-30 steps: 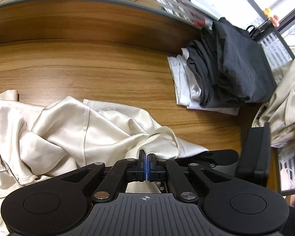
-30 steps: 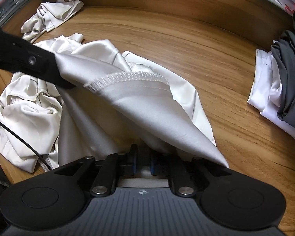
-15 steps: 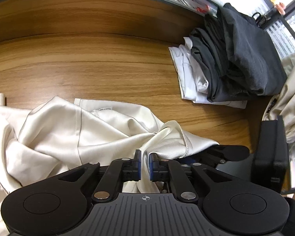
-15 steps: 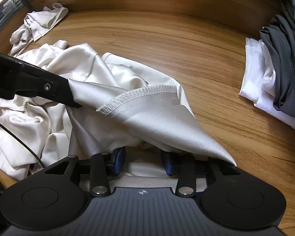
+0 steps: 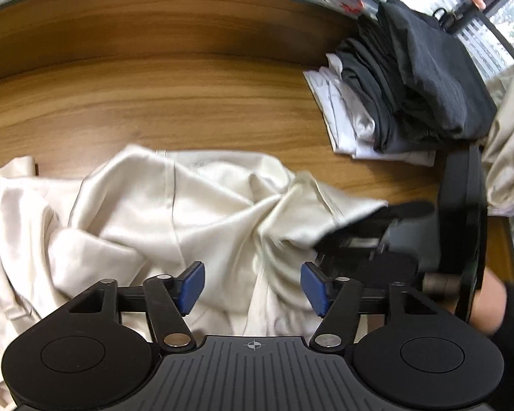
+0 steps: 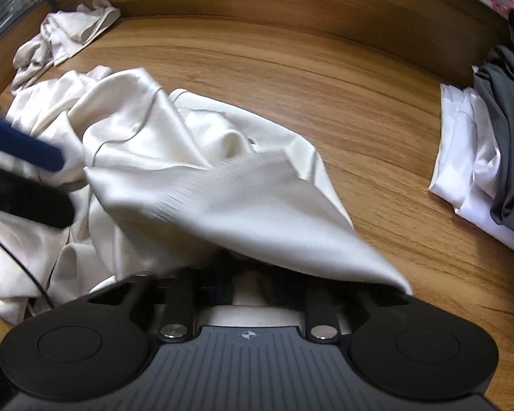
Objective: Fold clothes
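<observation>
Left wrist view: wooden tabletop [image 5: 174,102] carrying a crumpled cream satin garment [image 5: 195,205] that spreads from the left edge to just right of centre, its long axis running left to right across the view; a stack of folded clothes [image 5: 404,96], white below and dark grey above, lies well apart at the far right; left gripper [image 5: 252,287] hangs over the near edge of the garment, its blue-padded fingers [image 5: 190,286] spread wide with cloth lying between them but nothing clamped; the right gripper [image 5: 394,239] shows at right, under the raised tip of the garment, and is the nearer of the two to that tip.

Right wrist view: same garment [image 6: 202,178] lies ahead and to the left of the right gripper [image 6: 250,284], a hemmed flap draped straight over its fingers and hiding them, so their opening cannot be told; a second crumpled pale garment [image 6: 65,37] sits at the far left corner; the left gripper's blue finger [image 6: 24,150] is just beside the flap's left edge, not touching it.

Judgement: garment lies unfolded and bunched; any fold turns on catching that draped flap.
</observation>
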`<move>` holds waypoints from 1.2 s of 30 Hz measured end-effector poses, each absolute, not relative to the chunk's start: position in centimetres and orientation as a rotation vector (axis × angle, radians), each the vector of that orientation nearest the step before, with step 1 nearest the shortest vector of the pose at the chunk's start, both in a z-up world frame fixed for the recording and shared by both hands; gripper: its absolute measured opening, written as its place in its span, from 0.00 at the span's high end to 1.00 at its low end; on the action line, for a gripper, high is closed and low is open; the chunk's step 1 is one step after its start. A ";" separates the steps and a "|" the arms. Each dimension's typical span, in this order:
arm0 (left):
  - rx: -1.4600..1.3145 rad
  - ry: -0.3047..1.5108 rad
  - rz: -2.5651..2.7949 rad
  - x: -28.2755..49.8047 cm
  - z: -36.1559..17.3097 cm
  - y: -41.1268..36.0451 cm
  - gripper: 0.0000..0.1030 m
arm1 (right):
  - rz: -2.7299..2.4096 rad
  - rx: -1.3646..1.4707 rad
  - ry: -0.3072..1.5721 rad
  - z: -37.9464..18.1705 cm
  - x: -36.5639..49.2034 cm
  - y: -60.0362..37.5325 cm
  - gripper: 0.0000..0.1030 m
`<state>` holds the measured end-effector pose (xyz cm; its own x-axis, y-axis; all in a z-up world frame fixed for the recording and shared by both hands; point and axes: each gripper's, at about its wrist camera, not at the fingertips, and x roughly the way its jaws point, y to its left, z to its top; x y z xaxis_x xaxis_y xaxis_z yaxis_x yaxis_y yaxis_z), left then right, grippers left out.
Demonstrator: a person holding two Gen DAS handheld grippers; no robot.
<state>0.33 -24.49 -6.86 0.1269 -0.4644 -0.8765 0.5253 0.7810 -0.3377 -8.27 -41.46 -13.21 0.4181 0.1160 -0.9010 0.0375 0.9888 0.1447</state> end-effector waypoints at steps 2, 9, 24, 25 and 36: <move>0.088 1.248 -0.762 -0.4 -6.9 -24.5 0.30 | 0.047 0.181 1.132 -12.8 -8.3 -41.9 0.94; 0.203 1.196 -0.927 -2.9 -7.3 -27.2 0.22 | 0.075 0.369 1.073 -9.2 -9.7 -43.7 0.95; 0.258 1.130 -1.001 -5.2 -9.8 -30.4 0.23 | 0.056 0.750 0.877 -2.0 -16.1 -47.7 0.96; 0.263 1.131 -1.000 -5.3 -9.9 -30.5 0.23 | 0.045 0.745 0.878 -2.0 -16.4 -47.8 0.96; 0.128 1.150 -0.972 -5.2 -6.3 -27.3 0.23 | -0.029 0.610 0.940 -3.5 -18.0 -47.0 0.96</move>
